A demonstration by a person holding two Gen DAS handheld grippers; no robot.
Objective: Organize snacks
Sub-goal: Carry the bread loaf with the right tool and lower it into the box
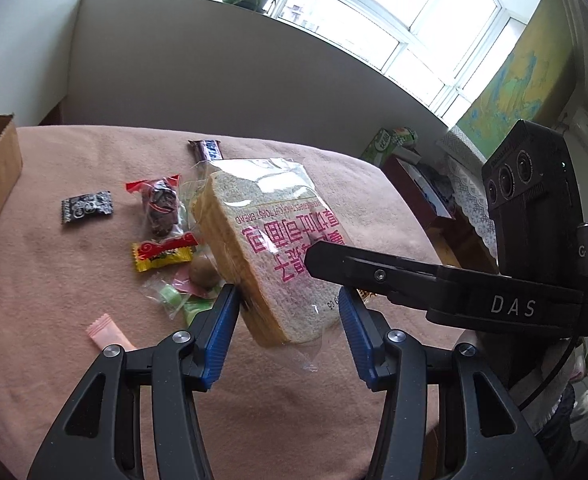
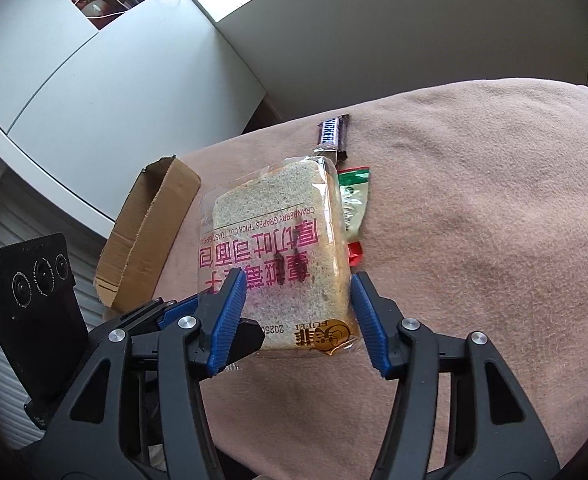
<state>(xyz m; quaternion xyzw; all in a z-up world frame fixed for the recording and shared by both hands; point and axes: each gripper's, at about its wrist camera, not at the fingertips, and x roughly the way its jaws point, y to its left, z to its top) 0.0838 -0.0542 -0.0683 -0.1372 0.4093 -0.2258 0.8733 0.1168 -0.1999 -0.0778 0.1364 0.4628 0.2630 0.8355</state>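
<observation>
both the left gripper (image 1: pixel 288 312) and right gripper (image 2: pixel 298 300) are clamped on the bagged toast bread (image 1: pixel 270 248), lifted mid-counter, while the cardboard box (image 2: pixel 146 236) at the left edge looks empty and the candies (image 1: pixel 162 254) aren't sorted yet
</observation>
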